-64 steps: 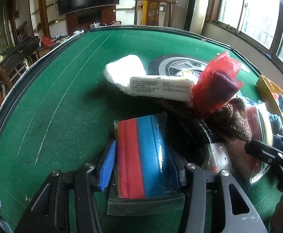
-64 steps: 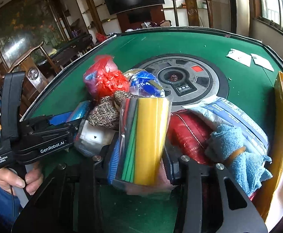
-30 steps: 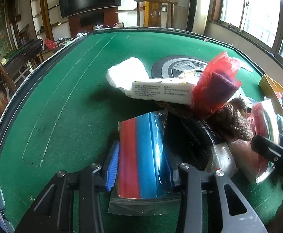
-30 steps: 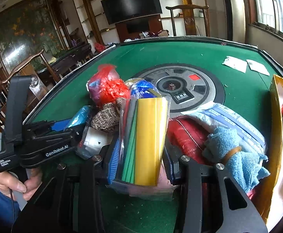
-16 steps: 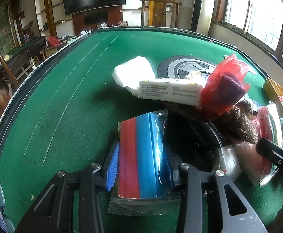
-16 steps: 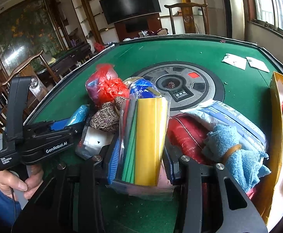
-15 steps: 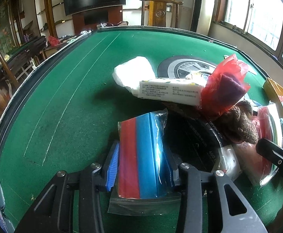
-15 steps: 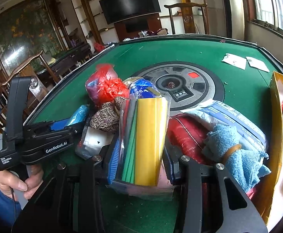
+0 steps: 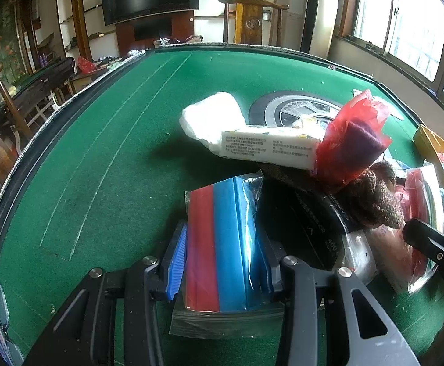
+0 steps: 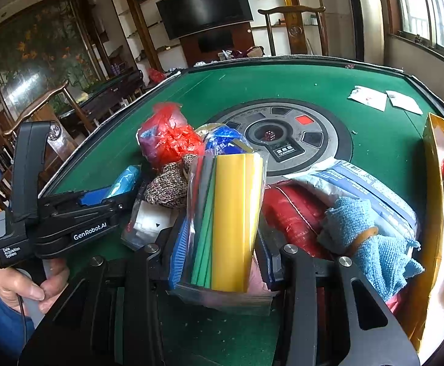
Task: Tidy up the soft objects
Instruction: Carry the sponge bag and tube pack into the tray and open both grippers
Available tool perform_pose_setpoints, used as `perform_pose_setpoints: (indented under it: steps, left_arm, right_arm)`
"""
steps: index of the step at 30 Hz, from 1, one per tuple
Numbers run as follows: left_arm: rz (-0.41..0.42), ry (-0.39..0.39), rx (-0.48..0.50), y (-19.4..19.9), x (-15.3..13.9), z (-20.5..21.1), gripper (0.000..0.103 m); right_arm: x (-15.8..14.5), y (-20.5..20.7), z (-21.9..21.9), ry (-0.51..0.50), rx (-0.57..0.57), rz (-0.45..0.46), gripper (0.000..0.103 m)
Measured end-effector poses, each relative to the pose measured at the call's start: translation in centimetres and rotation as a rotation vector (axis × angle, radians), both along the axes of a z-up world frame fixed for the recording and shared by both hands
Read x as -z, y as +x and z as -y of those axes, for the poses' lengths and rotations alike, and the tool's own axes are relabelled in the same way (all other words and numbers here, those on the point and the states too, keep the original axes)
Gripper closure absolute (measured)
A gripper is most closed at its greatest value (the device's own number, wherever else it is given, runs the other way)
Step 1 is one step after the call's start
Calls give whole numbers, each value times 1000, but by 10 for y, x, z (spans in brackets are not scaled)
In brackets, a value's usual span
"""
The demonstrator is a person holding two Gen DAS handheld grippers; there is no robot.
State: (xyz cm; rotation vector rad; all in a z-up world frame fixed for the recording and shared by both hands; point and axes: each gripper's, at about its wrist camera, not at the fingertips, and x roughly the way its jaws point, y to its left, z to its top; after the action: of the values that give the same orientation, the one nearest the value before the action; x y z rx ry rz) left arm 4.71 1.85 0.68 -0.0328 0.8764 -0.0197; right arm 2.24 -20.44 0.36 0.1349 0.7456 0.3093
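Observation:
My left gripper (image 9: 222,262) is shut on a clear bag of red and blue sponge sheets (image 9: 222,244), held over the green table (image 9: 115,152). My right gripper (image 10: 222,250) is shut on a clear bag of yellow and green sheets (image 10: 228,222). Between them lies a heap: a red plastic bag (image 9: 350,143), a white printed pack (image 9: 267,148), a white wad (image 9: 213,119), a brown knitted piece (image 9: 374,195). In the right wrist view the left gripper (image 10: 100,198) shows at the left, held by a hand (image 10: 23,286).
A blue towel (image 10: 371,244), a red mesh pack (image 10: 292,216) and a blue-and-white packet (image 10: 368,189) lie right of the heap. A yellow box (image 10: 434,183) stands at the table's right edge. The round centre panel (image 10: 283,137) and two paper slips (image 10: 368,97) lie farther back.
Both views have shifted slightly since two seconds ago; over the last half second nothing moved. Both bags stay gripped.

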Motion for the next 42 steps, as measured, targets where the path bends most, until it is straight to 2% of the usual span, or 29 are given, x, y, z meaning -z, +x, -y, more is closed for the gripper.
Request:
perform_pose_setpoints:
  steps: [8, 16, 29, 33, 42]
  left_arm:
    - [89, -13, -6, -11, -14, 0, 63]
    - [132, -25, -9, -12, -18, -1, 63]
    - [146, -14, -55, -11, -17, -3, 63]
    - [181, -12, -104, -13, -20, -2, 63]
    - [195, -4, -125, -18, -20, -1, 63]
  right_arm:
    - [-4, -3, 5, 14, 18, 22, 64]
    - [-7, -3, 10, 32, 29, 33, 64]
    - [-4, -4, 12, 50, 24, 38, 64]
    - [-4, -6, 12, 55, 9, 60, 64]
    - [-10, -13, 8, 52, -38, 140, 64]
